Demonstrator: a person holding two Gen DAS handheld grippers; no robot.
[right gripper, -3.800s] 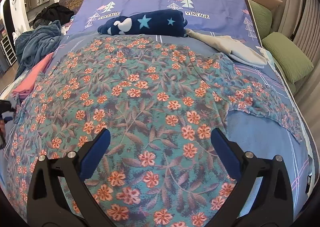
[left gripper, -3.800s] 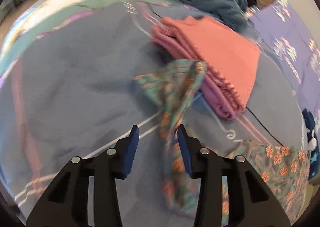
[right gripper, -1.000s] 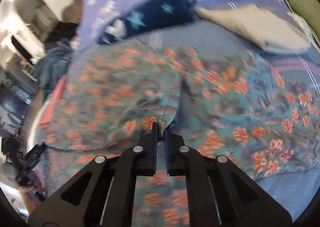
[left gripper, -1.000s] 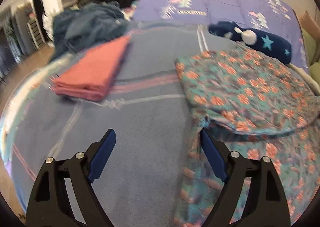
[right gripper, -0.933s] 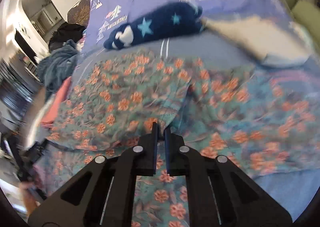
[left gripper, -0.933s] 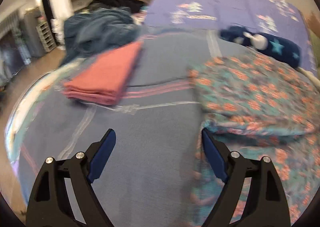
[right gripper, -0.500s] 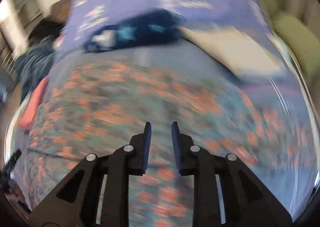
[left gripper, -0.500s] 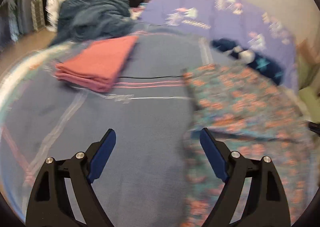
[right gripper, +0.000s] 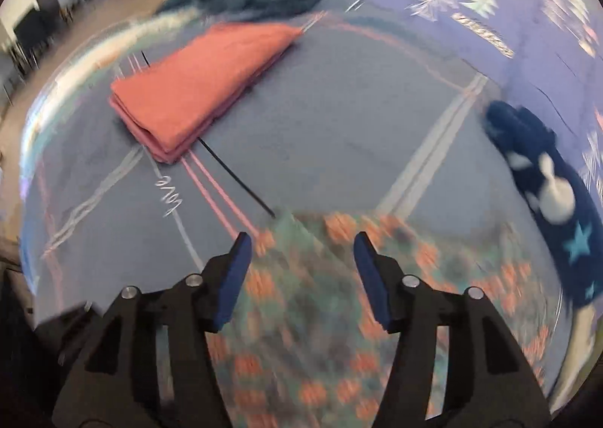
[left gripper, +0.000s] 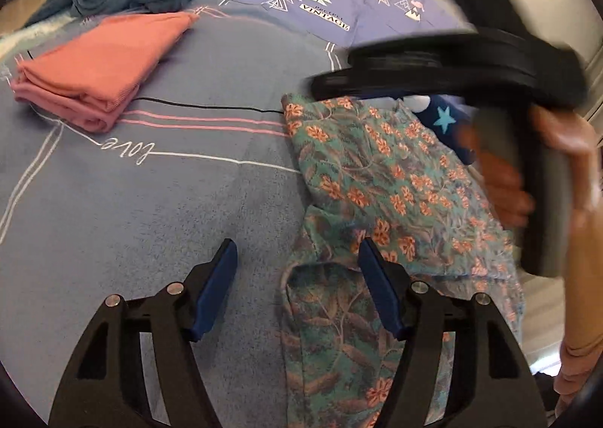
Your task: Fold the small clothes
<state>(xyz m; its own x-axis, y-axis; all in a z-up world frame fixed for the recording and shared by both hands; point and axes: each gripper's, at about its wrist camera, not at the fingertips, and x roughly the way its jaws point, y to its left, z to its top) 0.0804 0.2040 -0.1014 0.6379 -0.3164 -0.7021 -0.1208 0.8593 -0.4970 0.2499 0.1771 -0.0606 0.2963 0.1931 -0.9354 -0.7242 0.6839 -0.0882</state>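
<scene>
Two claws, both spread and both empty. The left claw (left gripper: 297,262) hangs low over the bed (left gripper: 150,201) with its right finger above the near left edge of the floral garment (left gripper: 377,179); the cloth lies ahead and to the right of it, already doubled over, its long axis running away from the claw toward the star pillow (left gripper: 444,118). A loose flap lies just under and right of that finger. The right claw (right gripper: 299,262) looks down on the garment's far left corner (right gripper: 286,224), which sits between its tips and slightly ahead, so this claw seems the nearer to that corner, the left one nearer to the flap. I judge the next pinch depends on that split. The pink stack (left gripper: 98,62) lies well apart, ahead-left of both. Hard to read: the right view is smeared, so the hem lines blur; in the left view the hand (left gripper: 565,171) and its tool cover the garment's far right part.
</scene>
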